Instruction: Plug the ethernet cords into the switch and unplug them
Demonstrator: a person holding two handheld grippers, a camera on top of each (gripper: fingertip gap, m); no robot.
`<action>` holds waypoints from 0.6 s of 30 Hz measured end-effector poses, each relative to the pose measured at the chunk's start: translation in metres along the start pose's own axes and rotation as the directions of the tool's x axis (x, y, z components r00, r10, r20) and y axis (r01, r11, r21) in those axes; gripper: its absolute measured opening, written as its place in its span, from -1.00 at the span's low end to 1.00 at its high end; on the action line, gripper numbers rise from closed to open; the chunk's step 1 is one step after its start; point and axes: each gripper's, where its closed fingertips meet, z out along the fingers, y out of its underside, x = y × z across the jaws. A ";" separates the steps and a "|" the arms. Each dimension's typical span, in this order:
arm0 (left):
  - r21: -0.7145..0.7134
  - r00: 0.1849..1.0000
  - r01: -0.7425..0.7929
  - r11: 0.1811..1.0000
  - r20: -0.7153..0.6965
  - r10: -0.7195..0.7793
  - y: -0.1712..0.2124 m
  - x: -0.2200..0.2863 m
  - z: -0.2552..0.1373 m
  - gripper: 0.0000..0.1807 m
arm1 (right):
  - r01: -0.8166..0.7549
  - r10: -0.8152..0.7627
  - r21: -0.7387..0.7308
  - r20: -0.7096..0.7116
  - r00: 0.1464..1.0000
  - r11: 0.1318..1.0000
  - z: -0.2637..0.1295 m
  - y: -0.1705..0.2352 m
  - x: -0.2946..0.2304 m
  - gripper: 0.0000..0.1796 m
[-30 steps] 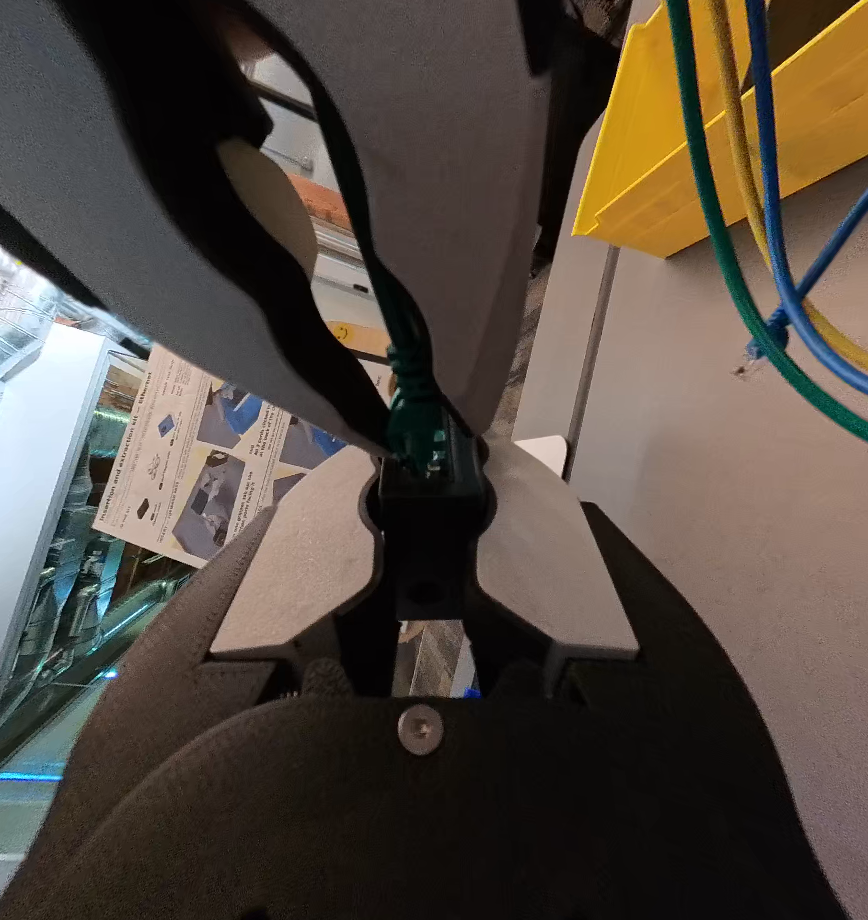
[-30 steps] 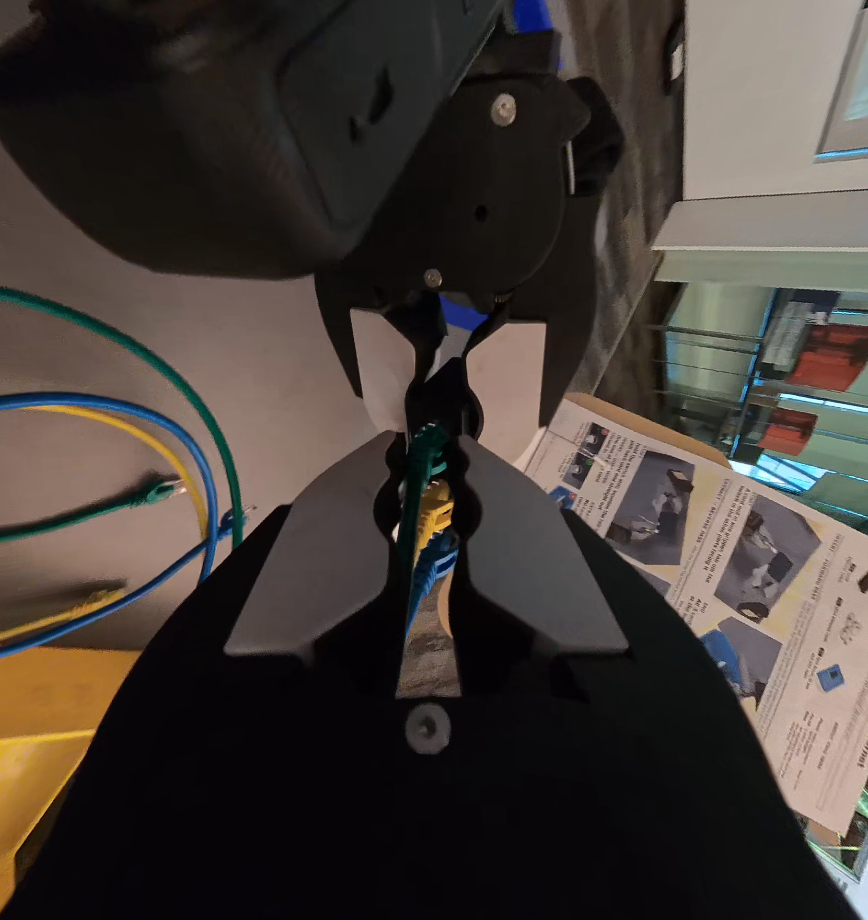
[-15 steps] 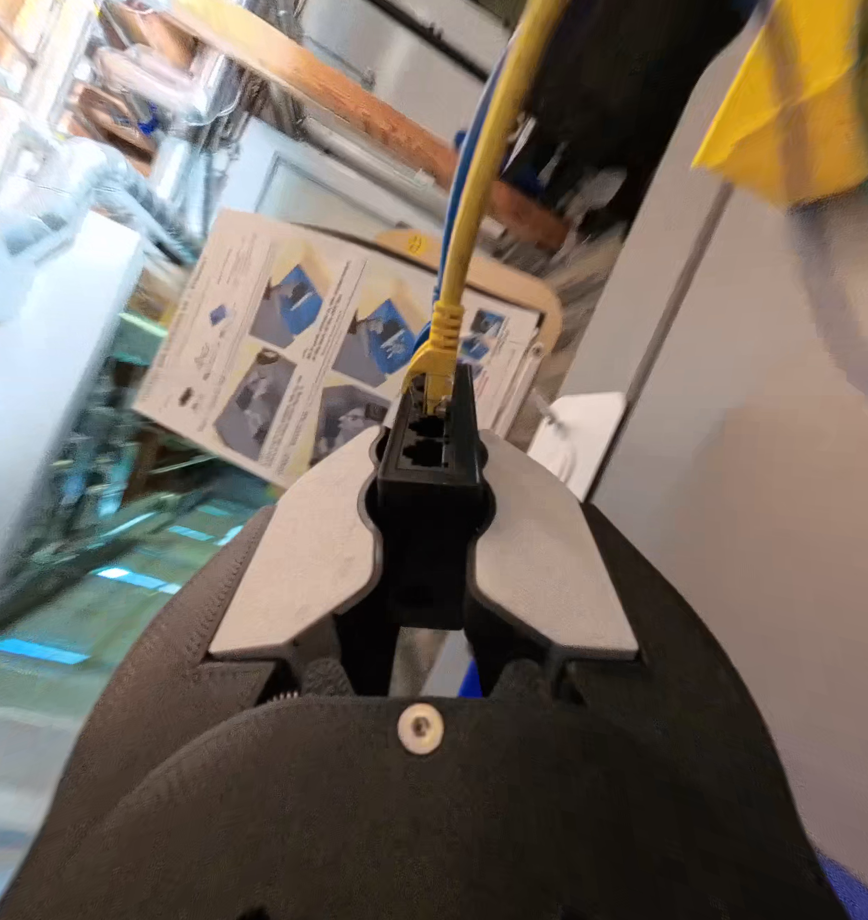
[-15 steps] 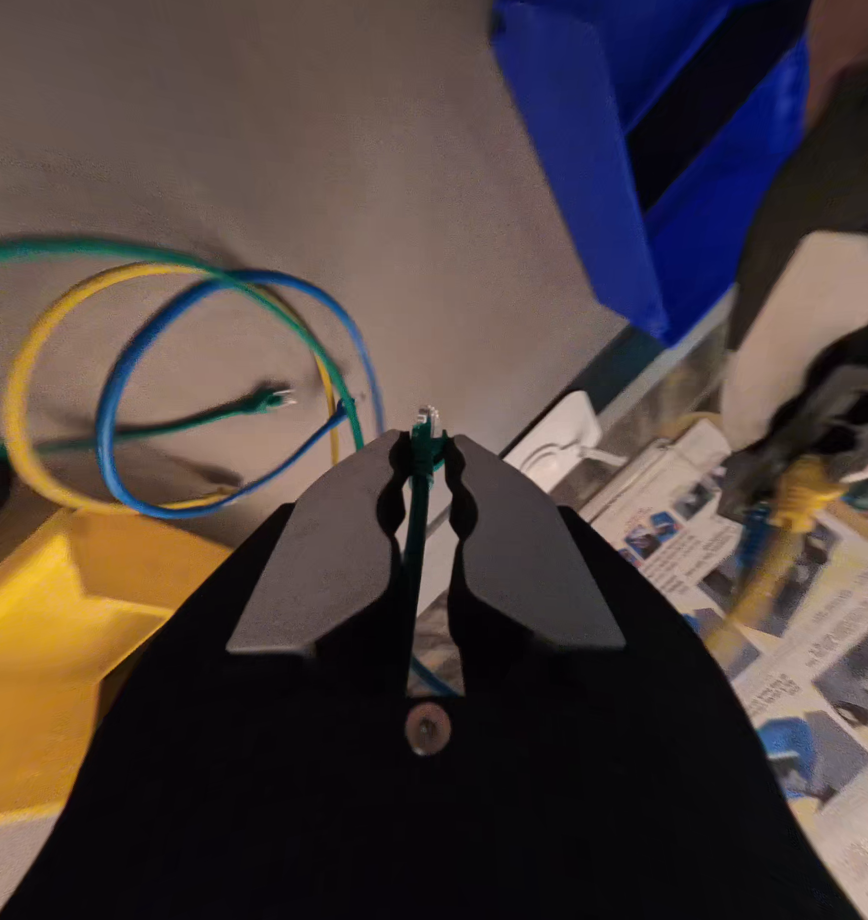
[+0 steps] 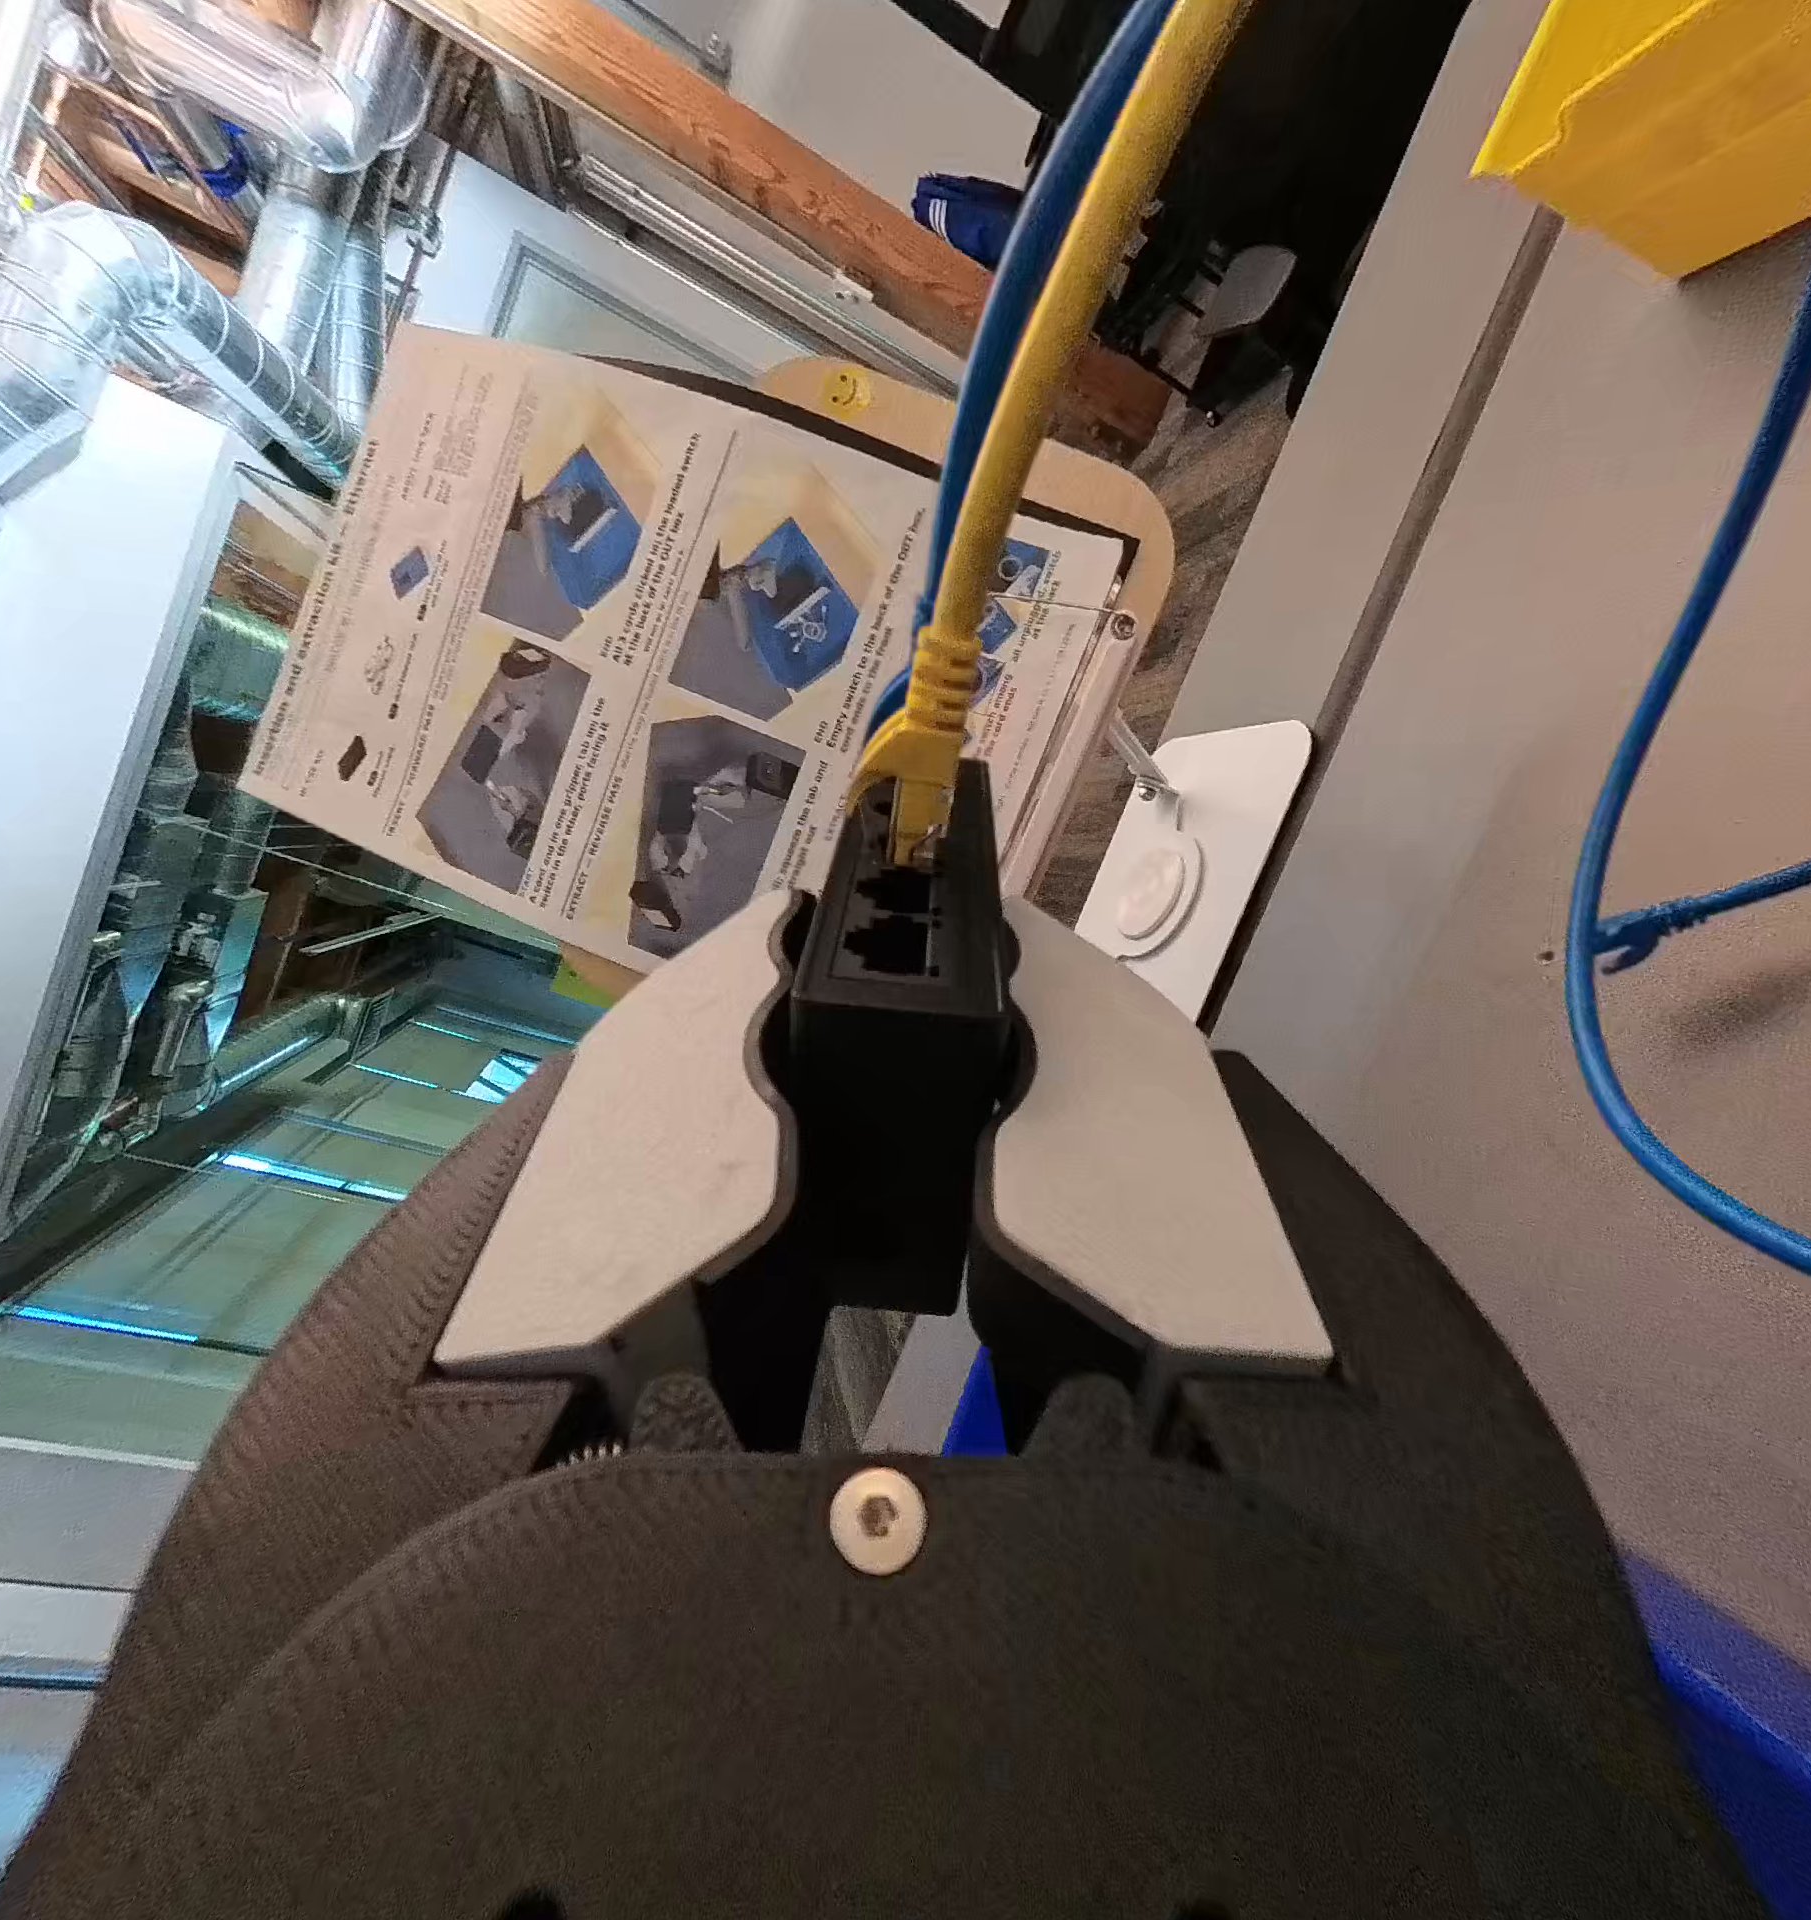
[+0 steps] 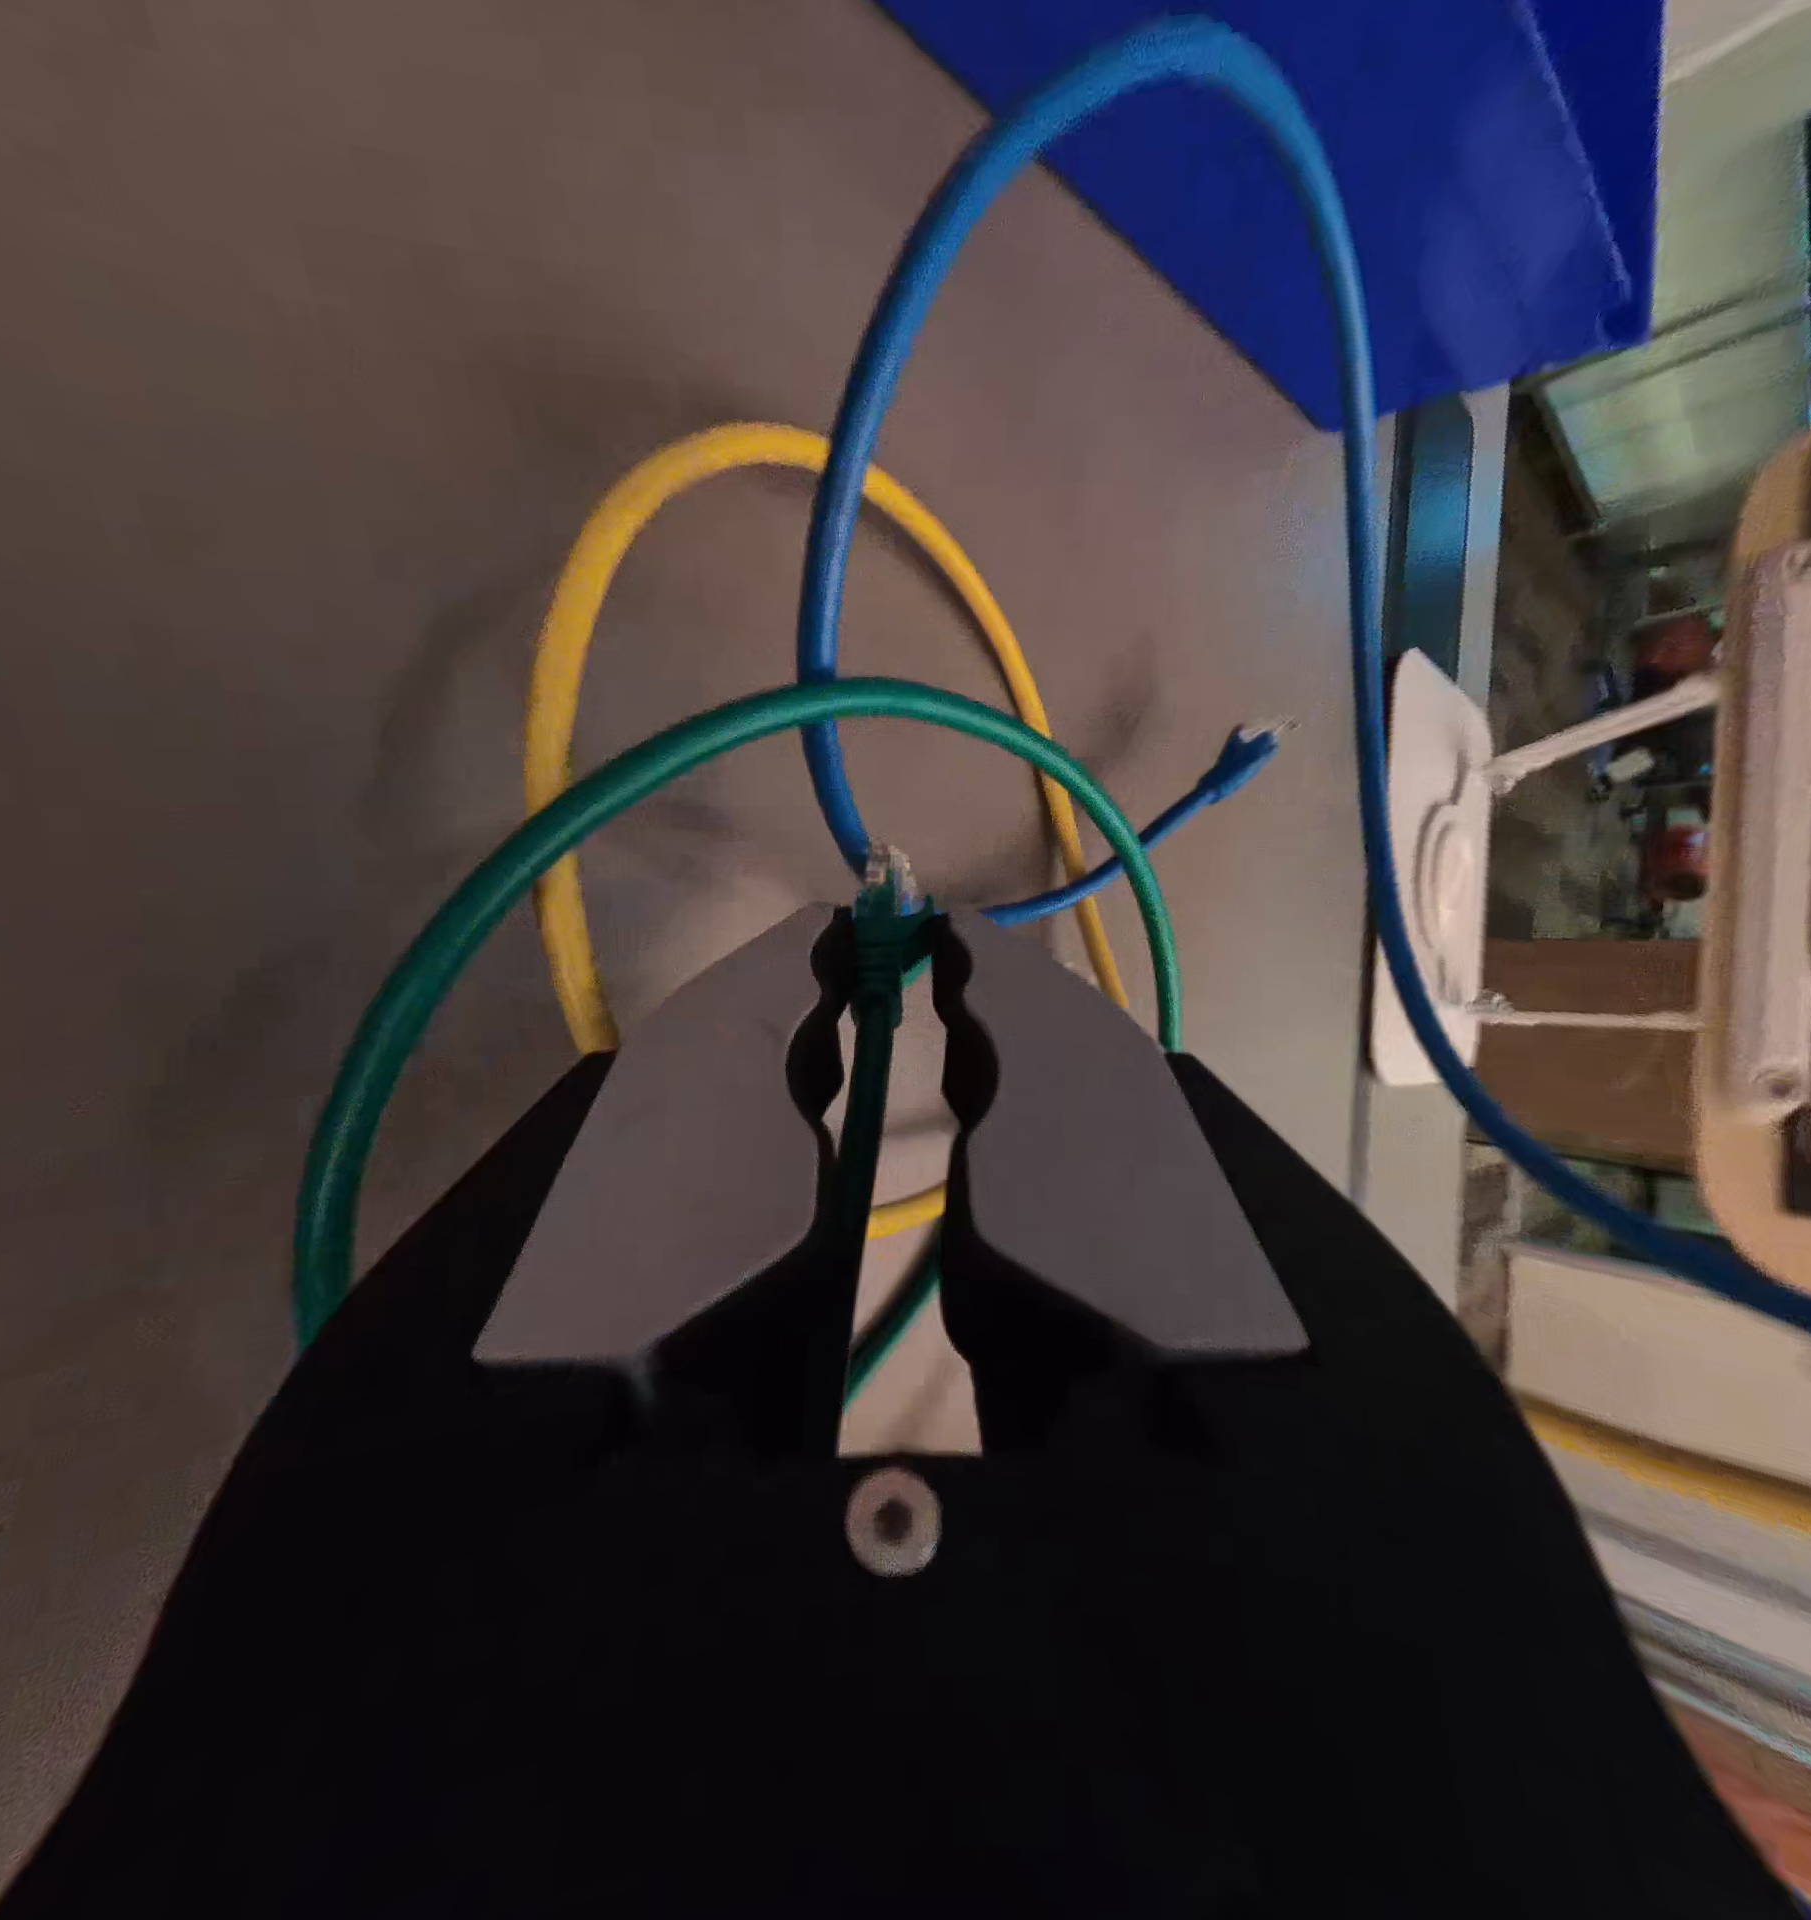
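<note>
the black switch (image 5: 896, 1049) sits clamped between the fingers of the left gripper (image 5: 893, 935), ports facing out — a yellow cord (image 5: 1026, 416) is plugged into a far port, a blue cord (image 5: 984, 343) behind it. the right gripper (image 6: 885, 925) pinches the green cord (image 6: 873, 997) just behind its free plug, above the grey table (image 6: 257, 416) where the cords loop.

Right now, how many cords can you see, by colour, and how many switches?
Yellow cord: 1, plugged into the switch
Blue cord: 1
Green cord: 1, its plug held in the right gripper
Switch: 1, held in the left gripper
Total: 3 cords, 1 switch
</note>
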 end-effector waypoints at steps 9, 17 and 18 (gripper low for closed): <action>-0.056 0.999 0.039 0.998 0.019 -0.038 0.022 -0.008 0.002 -0.66 | -0.089 0.093 0.072 -0.050 0.994 0.993 -0.018 0.004 -0.006 -0.83; -0.029 0.997 0.074 0.997 0.020 -0.073 0.024 -0.013 -0.004 -0.67 | -0.134 0.142 0.120 -0.056 0.988 0.984 -0.068 -0.017 0.045 -0.83; -0.026 0.997 0.072 0.997 0.017 -0.072 0.023 -0.013 -0.005 -0.67 | -0.146 0.157 0.146 -0.066 0.985 0.979 -0.068 -0.016 0.047 -0.83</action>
